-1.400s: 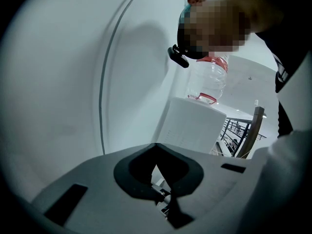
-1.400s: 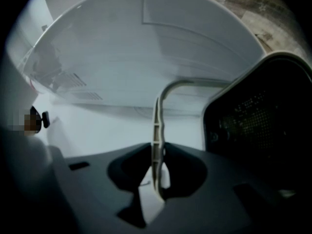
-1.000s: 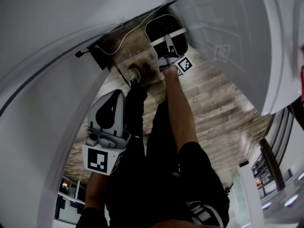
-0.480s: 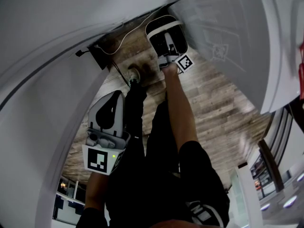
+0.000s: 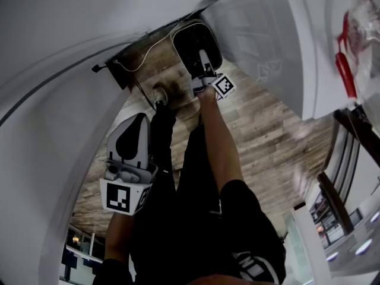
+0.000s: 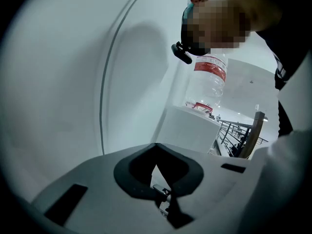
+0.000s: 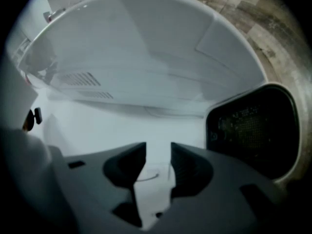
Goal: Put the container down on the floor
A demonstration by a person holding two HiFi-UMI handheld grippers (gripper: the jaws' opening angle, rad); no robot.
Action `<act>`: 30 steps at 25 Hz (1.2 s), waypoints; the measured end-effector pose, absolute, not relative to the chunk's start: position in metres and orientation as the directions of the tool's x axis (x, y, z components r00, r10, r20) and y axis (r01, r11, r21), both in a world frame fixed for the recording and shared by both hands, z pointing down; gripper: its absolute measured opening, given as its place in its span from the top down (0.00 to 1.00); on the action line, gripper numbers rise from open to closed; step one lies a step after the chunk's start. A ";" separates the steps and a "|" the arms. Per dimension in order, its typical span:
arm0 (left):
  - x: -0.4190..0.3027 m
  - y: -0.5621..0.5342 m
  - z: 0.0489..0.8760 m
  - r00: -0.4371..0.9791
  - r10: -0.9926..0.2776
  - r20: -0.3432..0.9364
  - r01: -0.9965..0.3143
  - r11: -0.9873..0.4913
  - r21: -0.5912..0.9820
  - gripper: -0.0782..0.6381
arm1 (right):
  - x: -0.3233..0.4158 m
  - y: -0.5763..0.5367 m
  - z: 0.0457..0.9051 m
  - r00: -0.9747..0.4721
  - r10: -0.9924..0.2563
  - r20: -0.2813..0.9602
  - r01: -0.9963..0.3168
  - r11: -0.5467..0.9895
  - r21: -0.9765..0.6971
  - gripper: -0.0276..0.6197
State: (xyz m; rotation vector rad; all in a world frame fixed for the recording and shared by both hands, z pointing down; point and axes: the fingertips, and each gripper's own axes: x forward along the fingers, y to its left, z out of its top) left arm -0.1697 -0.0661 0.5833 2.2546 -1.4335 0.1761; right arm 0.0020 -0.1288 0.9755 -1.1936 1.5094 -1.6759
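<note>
We look steeply down past our own black-trousered legs to a wood-plank floor. The black container, a rounded oblong with a pale rim, sits on that floor, close under a large white curved panel.

Our right tongs reach down at the end of a bare forearm. From above their tips overlap the container's near edge. In the right gripper view these tongs stand wide apart, and between them we see only a pale surface. There the container lies off to the right of the tongs, outside them, with the floor beyond it. We cannot tell whether the tongs touch its rim.

Our left tongs hang well apart from the container, beside our left leg. In the left gripper view they are drawn together, tips meeting, and nothing is caught in them. Beyond them that view shows a clear plastic bottle with a red label, near a white ledge, and a railing farther off.

On the floor beside the container we also see a thin pale cable and the toe of a shoe.
</note>
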 end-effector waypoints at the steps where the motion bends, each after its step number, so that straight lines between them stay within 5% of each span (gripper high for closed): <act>1: -0.168 -0.064 0.577 0.448 -0.827 0.340 -0.883 -0.350 0.313 0.85 | 0.006 -0.124 0.969 -0.431 -0.868 0.247 -0.159 -0.196 -0.968 0.70; 5: -0.160 -0.056 0.553 0.444 -0.829 0.339 -0.883 -0.341 0.322 0.85 | 0.018 -0.105 0.936 -0.414 -0.861 0.296 -0.190 -0.237 -0.953 0.79; 18: -0.123 -0.025 0.432 0.447 -0.850 0.279 -0.882 -0.366 0.297 0.85 | 0.066 -0.046 0.775 -0.377 -0.841 0.389 -0.255 -0.310 -0.916 0.88; 30: -0.088 0.009 0.363 0.511 -0.821 0.256 -0.855 -0.455 0.249 0.85 | 0.089 -0.032 0.607 -0.405 -0.791 0.459 -0.585 -0.162 -0.795 0.89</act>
